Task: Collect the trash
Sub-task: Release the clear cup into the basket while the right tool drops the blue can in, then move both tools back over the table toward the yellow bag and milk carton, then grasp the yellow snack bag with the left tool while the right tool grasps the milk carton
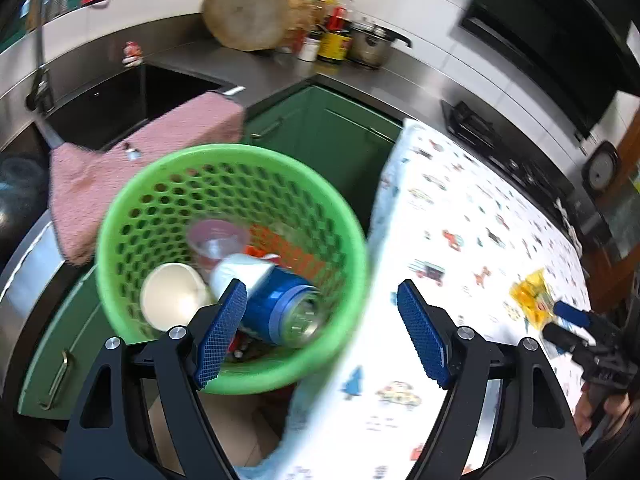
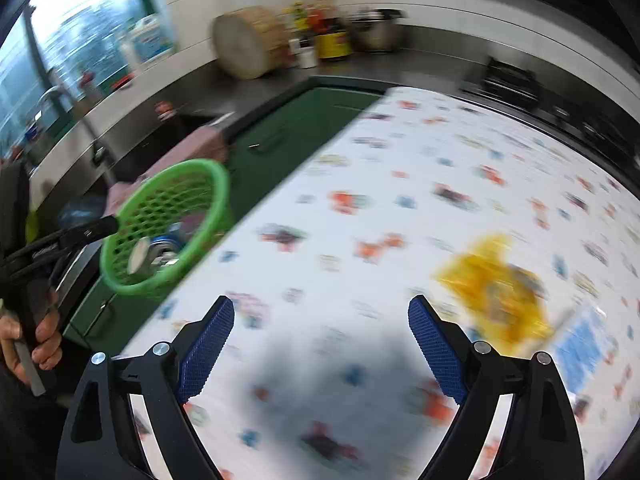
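A green mesh basket point(image 1: 132, 216) stands beside the table's left edge; it also shows in the right wrist view point(image 2: 216, 196). In it lie a blue can point(image 1: 280, 304), a white cup point(image 1: 172, 300), a clear plastic cup point(image 1: 216, 240) and a white wrapper point(image 1: 240, 268). My left gripper point(image 1: 320, 332) is open and empty over the basket's near rim. A yellow wrapper point(image 2: 496, 284) lies on the patterned tablecloth point(image 2: 360, 160), with a blue-white packet point(image 2: 580, 344) beside it. My right gripper point(image 2: 320, 348) is open and empty above the cloth, left of the yellow wrapper point(image 1: 528, 296).
A pink towel point(image 1: 140, 160) hangs over the sink edge behind the basket. Green cabinets point(image 1: 320, 128) run under the steel counter, which holds a wooden block point(image 1: 248, 8), bottles and a pot point(image 1: 368, 44). A stove point(image 1: 500, 144) is beyond the table.
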Tool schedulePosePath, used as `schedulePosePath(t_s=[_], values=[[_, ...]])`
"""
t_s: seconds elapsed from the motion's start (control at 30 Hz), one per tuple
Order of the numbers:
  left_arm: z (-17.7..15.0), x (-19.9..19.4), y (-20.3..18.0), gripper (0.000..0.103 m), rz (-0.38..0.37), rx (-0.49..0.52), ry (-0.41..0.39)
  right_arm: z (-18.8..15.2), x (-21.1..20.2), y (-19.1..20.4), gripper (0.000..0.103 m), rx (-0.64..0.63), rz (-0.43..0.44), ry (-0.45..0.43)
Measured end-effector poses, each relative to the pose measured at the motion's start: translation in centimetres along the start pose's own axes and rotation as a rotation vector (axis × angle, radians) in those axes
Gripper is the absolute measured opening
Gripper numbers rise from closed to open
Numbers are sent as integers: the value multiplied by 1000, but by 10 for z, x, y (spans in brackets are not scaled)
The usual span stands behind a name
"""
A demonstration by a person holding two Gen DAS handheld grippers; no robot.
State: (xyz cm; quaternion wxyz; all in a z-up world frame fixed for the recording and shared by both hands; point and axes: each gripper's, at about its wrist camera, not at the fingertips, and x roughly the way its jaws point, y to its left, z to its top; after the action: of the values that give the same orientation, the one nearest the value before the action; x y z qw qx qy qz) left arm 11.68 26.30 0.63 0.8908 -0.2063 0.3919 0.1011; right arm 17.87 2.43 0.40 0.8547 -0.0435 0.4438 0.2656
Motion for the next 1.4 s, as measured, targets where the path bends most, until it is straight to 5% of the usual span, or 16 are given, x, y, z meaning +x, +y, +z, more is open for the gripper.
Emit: schedulePosePath(t_s=[0.4,0.73,1.0,1.4], values=[[-9,14,-71,77,-93,86,30,-22,-44,-137,86,352,-276,17],[-12,24,-88,77,-125,116,57,-35,-16,-191,84,613,-298,97],[-11,29,-92,77,-132,114,72,-35,4,-197,79,652,-315,143],[-24,39,-140,77,-187,130,129,-53,-16,-195,71,529,-264,177]])
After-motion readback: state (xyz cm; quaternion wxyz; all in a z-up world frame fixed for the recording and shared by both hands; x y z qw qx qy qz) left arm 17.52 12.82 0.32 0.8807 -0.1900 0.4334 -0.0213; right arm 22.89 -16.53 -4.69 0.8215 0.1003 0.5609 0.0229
